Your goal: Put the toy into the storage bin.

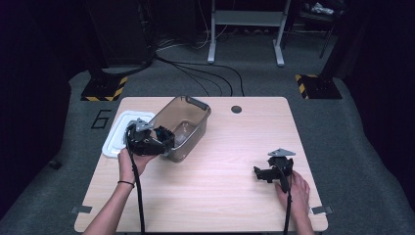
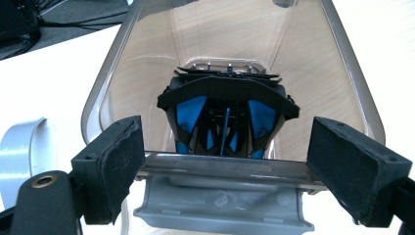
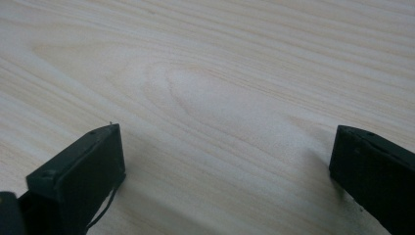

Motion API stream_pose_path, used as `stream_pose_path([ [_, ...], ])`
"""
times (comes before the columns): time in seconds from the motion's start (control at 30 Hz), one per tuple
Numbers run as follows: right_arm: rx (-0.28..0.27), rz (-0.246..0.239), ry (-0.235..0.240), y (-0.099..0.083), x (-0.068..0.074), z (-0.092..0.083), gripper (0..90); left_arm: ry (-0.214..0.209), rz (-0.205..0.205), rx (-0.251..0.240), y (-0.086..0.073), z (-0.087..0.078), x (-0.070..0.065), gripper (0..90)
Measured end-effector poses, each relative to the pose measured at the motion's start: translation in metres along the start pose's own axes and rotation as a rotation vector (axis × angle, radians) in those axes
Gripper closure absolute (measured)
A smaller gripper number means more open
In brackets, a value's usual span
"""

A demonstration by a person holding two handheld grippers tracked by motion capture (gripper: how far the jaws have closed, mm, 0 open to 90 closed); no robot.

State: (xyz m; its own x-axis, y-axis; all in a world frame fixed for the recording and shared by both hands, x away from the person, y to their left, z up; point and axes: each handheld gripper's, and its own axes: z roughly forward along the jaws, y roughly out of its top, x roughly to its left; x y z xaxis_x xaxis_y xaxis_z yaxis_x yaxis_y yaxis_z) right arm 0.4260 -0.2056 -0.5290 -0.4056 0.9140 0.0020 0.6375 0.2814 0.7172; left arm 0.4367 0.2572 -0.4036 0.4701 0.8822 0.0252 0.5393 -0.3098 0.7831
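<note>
High view: a clear smoky plastic container [image 1: 183, 125] lies tipped on the wooden worktop [image 1: 215, 191], its open mouth turned toward the left tongs [image 1: 164, 139], which sit right at the container's near rim. Just beyond the container on its far-left side lies a white lid [image 1: 117, 134], flat at the worktop's edge. In the left gripper view the left tongs [image 2: 225, 169] stand spread, one pad on each side of the container's [image 2: 147, 63] grey rim latch, neither pad pressing on it; the gripper's own reflection shows on the container's bottom. The right tongs [image 1: 271, 175] rest well apart from the container, toward the worktop's near right side. In the right gripper view the right tongs [image 3: 225, 171] gape wide over bare wood, holding nothing.
</note>
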Motion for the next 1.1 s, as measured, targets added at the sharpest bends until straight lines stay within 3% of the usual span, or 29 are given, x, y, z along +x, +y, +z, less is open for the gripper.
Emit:
stream_pose_path([
  [0.57, -0.001, 0.000, 0.000, 0.000, 0.000, 0.000, 0.0, 0.002, -0.012, -0.007, -0.010, -0.021, 0.005, 10.8],
  [0.93, -0.001, 0.000, 0.000, 0.000, 0.000, 0.000, 0.0, 0.038, -0.032, 0.005, -0.022, -0.034, 0.020, 8.5],
  [1.1, -0.001, 0.000, 0.000, 0.000, 0.000, 0.000, 0.0, 0.033, -0.057, 0.000, -0.032, -0.036, 0.036, 8.6],
])
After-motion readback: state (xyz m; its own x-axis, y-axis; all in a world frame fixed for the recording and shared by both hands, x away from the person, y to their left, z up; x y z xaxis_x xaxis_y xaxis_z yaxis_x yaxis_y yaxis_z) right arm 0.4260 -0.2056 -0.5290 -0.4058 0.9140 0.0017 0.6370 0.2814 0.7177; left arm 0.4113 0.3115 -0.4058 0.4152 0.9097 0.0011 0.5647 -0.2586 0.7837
